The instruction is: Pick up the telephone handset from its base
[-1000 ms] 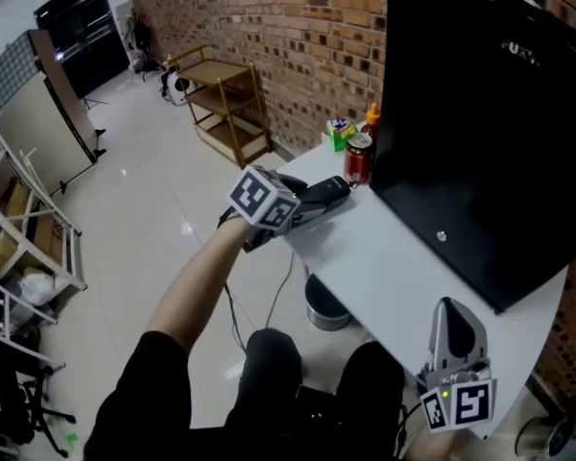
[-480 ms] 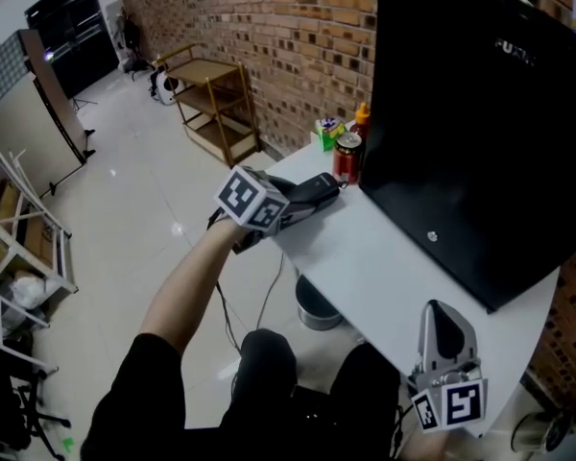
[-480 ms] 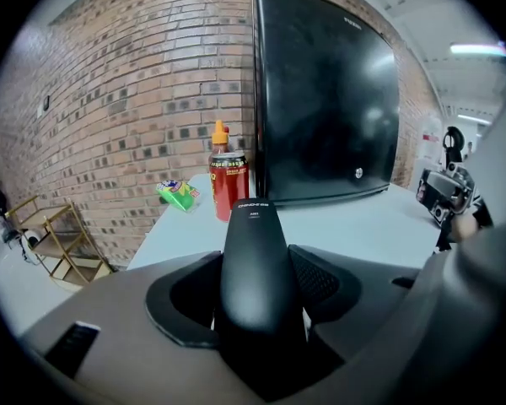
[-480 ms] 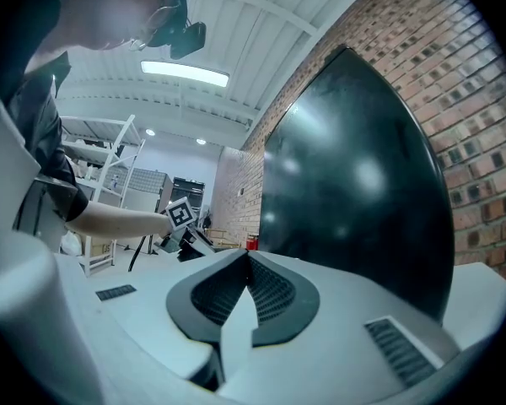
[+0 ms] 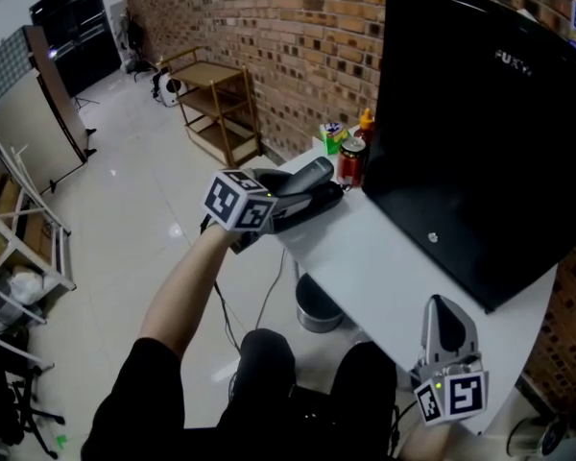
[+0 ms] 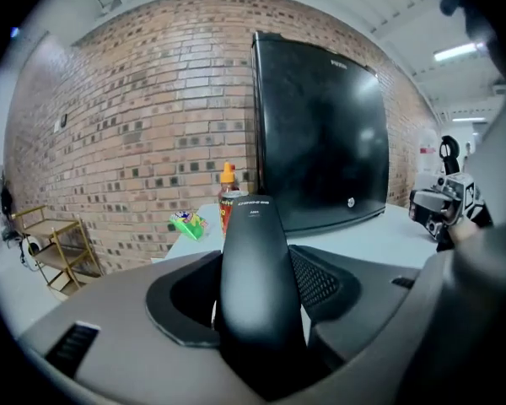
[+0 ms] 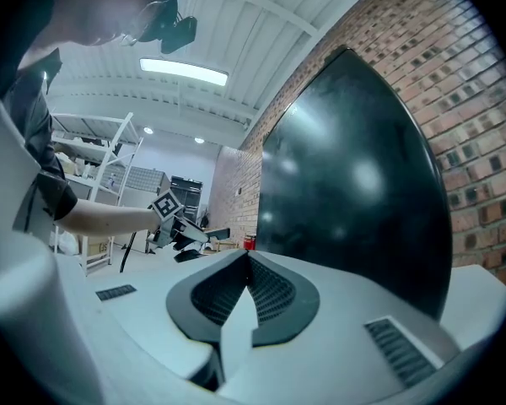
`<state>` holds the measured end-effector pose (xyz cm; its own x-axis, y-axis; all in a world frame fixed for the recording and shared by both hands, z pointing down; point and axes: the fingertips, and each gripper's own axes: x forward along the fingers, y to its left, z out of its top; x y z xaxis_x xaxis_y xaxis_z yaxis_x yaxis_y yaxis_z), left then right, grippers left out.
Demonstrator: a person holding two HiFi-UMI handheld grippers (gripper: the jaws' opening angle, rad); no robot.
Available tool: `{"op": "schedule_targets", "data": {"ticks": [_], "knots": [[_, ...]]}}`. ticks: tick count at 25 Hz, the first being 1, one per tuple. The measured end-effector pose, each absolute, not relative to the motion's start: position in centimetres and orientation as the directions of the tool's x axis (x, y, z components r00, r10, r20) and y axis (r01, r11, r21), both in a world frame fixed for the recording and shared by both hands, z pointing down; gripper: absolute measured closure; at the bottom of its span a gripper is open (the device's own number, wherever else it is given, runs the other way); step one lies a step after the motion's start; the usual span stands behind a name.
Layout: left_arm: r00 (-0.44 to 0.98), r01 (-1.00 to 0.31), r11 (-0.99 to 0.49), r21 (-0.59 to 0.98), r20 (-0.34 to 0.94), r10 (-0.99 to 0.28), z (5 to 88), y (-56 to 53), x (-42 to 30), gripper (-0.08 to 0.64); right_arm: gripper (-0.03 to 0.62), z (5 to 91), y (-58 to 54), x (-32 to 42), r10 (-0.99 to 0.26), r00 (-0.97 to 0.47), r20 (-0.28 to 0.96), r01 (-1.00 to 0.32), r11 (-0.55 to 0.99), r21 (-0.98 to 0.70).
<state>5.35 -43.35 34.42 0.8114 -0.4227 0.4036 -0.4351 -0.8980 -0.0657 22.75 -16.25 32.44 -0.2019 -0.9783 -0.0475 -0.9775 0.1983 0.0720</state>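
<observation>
Telephone handset point(image 5: 303, 174), black, is clamped between the wide-set jaws of my left gripper point(image 5: 278, 200) at the far left end of the white table point(image 5: 384, 257). It is tilted up just above its base point(image 5: 324, 200). I judge the lift under way; next comes a steady rise clear of the cradle. At near right, my right gripper point(image 5: 445, 315) rests with its jaws together, empty.

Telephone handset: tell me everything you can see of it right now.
The telephone handset is a long, smooth bar of matte black plastic. Its far end is rounded and carries small pale print, too small to read. It lies lengthwise between the jaws of the left gripper, whose textured pads press on its two sides. In the head view it tilts upward, with its far end raised clear of the base. Its near end is hidden behind the gripper.
</observation>
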Motion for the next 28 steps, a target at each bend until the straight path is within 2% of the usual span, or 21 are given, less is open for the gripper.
{"op": "schedule_targets", "data": {"ticks": [8,12,14,19,23,28], "knots": [[0.911,-0.411,-0.911,0.013,-0.023,-0.412,26.7,-39.4,0.6,0.311,0.583,31.7,-16.5,21.3,-0.967,-0.244,-0.068,-0.968,0.239,0.075],[0.862,-0.42,-0.908,-0.006,-0.314,-0.397,24.1,-35.7,-4.4,0.311,0.583,31.8,-16.7,20.1,-0.96,-0.274,-0.061,-0.96,0.269,0.082],[0.817,-0.437,-0.899,0.028,-0.406,-0.41,23.6,-34.8,-7.0,0.311,0.583,31.8,-16.9,19.4,-0.956,-0.288,-0.061,-0.956,0.282,0.086],[0.721,-0.432,-0.879,0.204,-0.507,-0.472,22.4,-33.8,-9.9,0.311,0.582,31.5,-16.6,18.7,-0.955,-0.289,-0.073,-0.955,0.282,0.096],[0.667,-0.412,-0.889,0.201,-0.598,-0.444,23.1,-33.0,-12.5,0.311,0.583,31.6,-16.3,19.1,-0.959,-0.273,-0.078,-0.959,0.265,0.1],[0.556,-0.47,-0.845,0.253,-0.659,-0.506,24.0,-31.9,-16.4,0.313,0.583,30.9,-15.6,19.9,-0.967,-0.242,-0.086,-0.968,0.233,0.096]]}}
